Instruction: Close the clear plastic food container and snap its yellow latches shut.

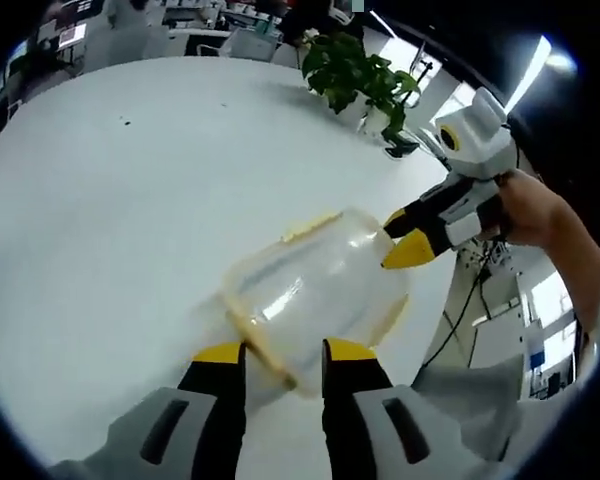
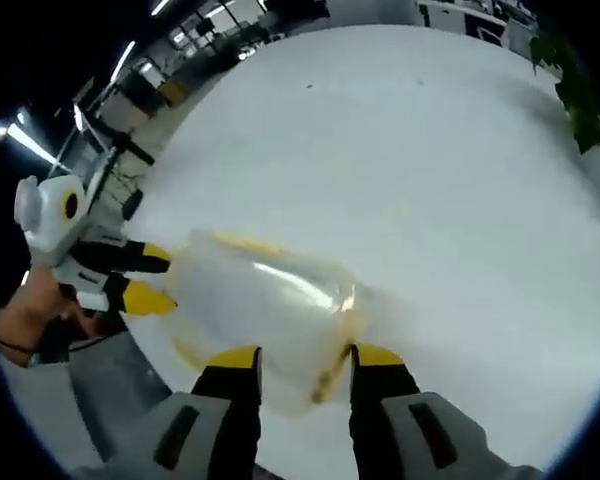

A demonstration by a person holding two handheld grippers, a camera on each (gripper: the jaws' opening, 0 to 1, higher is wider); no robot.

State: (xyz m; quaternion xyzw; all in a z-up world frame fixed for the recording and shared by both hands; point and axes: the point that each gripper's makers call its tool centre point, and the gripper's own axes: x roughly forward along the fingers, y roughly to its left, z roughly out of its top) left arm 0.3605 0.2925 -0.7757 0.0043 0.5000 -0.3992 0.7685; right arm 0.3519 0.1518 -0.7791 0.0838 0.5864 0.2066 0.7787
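My left gripper (image 1: pixel 283 362) pinches one end of the clear container (image 1: pixel 320 290). My right gripper (image 2: pixel 305 362) pinches the other end. It sits on the white table (image 1: pixel 130 200). I think I'm snapping latches. Next, squeeze gently.

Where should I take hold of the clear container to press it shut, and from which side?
Probably at the two short ends of the clear container, on the yellow-edged rim. Left gripper and right gripper each straddle an end from opposite sides; the rounded clear walls offer no flat grip.
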